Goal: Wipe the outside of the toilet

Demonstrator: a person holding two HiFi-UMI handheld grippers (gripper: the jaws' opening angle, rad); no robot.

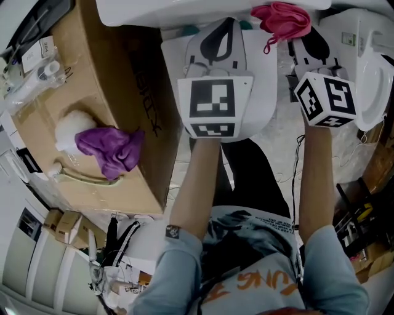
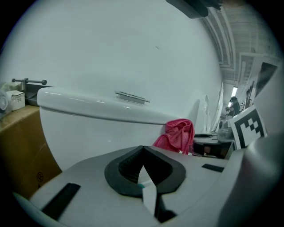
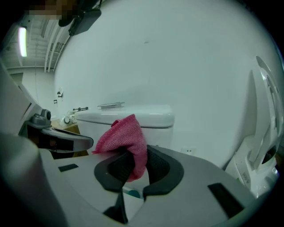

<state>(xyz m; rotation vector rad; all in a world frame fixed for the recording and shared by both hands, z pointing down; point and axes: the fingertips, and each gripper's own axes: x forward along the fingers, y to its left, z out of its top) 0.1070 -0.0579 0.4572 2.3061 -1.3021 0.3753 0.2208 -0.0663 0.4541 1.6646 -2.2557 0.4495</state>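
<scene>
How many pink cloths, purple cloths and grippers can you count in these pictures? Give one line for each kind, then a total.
pink cloth: 1
purple cloth: 1
grippers: 2 (left gripper, right gripper)
total: 4

Even, diffuse indoor light; soft shadows. Both gripper views: strong fisheye curvature, black vignetted corners, blurred foreground. A ceiling lamp [image 3: 21,41] glows at upper left of the right gripper view; faint highlights streak the toilet tank lid [image 2: 88,103].
</scene>
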